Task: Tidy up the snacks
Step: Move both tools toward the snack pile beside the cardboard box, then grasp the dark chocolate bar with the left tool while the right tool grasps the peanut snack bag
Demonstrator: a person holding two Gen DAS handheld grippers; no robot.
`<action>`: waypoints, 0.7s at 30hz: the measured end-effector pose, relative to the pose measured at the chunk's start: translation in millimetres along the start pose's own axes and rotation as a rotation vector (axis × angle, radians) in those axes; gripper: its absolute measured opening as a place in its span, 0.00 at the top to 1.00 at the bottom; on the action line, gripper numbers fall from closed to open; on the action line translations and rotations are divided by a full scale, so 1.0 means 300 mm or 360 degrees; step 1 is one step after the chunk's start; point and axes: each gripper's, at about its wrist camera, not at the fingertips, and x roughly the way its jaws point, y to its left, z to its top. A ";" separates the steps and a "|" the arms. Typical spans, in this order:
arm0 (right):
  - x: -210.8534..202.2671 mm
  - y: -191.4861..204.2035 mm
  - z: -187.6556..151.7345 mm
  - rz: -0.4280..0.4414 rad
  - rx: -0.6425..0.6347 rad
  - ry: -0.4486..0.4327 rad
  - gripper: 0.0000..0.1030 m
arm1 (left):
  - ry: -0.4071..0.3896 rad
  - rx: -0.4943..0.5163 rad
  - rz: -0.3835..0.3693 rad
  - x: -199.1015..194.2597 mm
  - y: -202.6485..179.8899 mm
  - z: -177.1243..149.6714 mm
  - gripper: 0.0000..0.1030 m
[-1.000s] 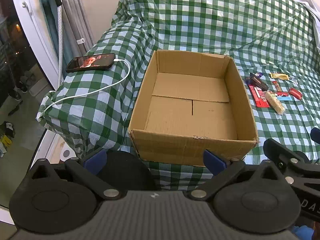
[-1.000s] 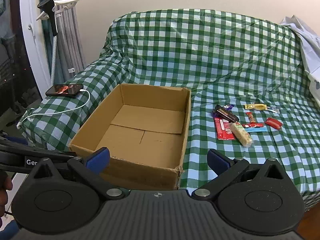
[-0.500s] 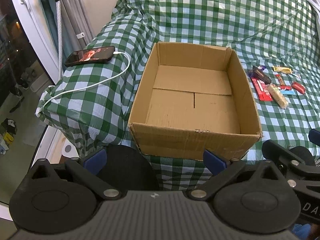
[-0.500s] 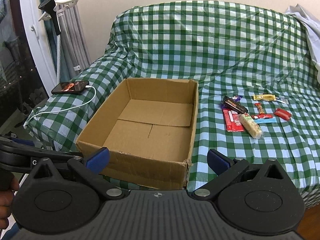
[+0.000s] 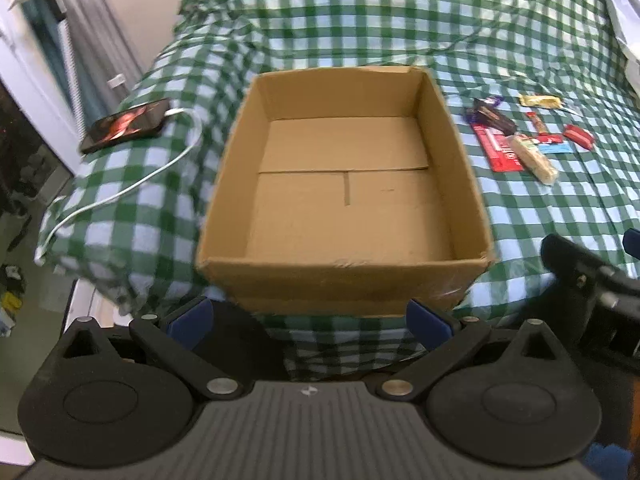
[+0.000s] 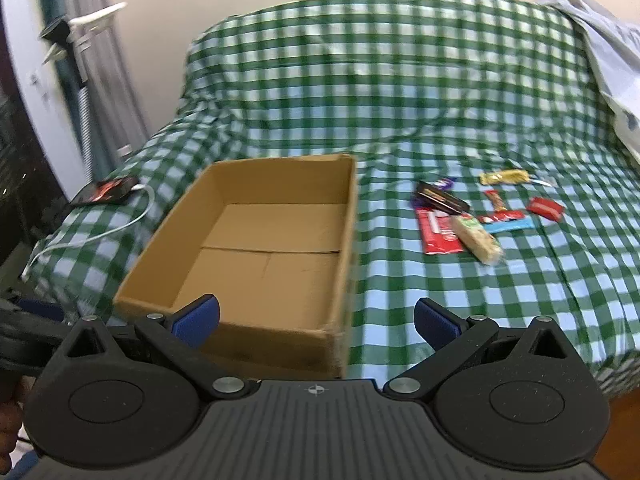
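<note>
An empty open cardboard box [image 5: 344, 184] [image 6: 256, 256] rests on a sofa draped in green checked cloth [image 5: 560, 216] [image 6: 440, 280]. To its right lie several wrapped snacks: a red flat pack [image 6: 438, 230], a pale oat bar [image 6: 478, 240], a dark bar [image 6: 442, 200], a yellow bar [image 6: 504, 177], a small red piece [image 6: 546, 208]. They also show at the right in the left wrist view, the red pack [image 5: 496, 146] among them. My left gripper [image 5: 310, 322] is open in front of the box's near wall. My right gripper [image 6: 316, 322] is open, short of the box's right corner. Neither holds anything.
A phone [image 5: 126, 124] [image 6: 106, 191] with a white charging cable [image 5: 132, 184] lies on the sofa's left arm. A curtain and door frame [image 6: 36, 80] stand at the left. White cloth [image 6: 608, 56] is piled at the far right. The right gripper's body [image 5: 588, 280] shows in the left view.
Both grippers have moved forward and closer to the sofa, so the box and the snacks look larger. Both stay open and empty. Nothing on the sofa has shifted.
</note>
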 end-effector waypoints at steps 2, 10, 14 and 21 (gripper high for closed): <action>0.007 -0.065 0.012 -0.0055 0.0065 -0.0016 0.00 | 0.0010 0.0025 -0.0022 0.014 -0.047 0.041 0.00; 0.109 -0.445 -0.003 -0.0379 0.0335 -0.0061 0.00 | 0.0002 0.0157 -0.0162 0.077 -0.301 0.265 0.00; 0.157 -0.603 0.021 -0.0487 0.0403 -0.0052 0.00 | 0.0015 0.0222 -0.0219 0.147 -0.459 0.392 0.00; 0.465 -0.799 0.091 -0.0298 0.0311 0.0100 0.00 | -0.0040 0.0270 -0.0161 0.281 -0.635 0.610 0.00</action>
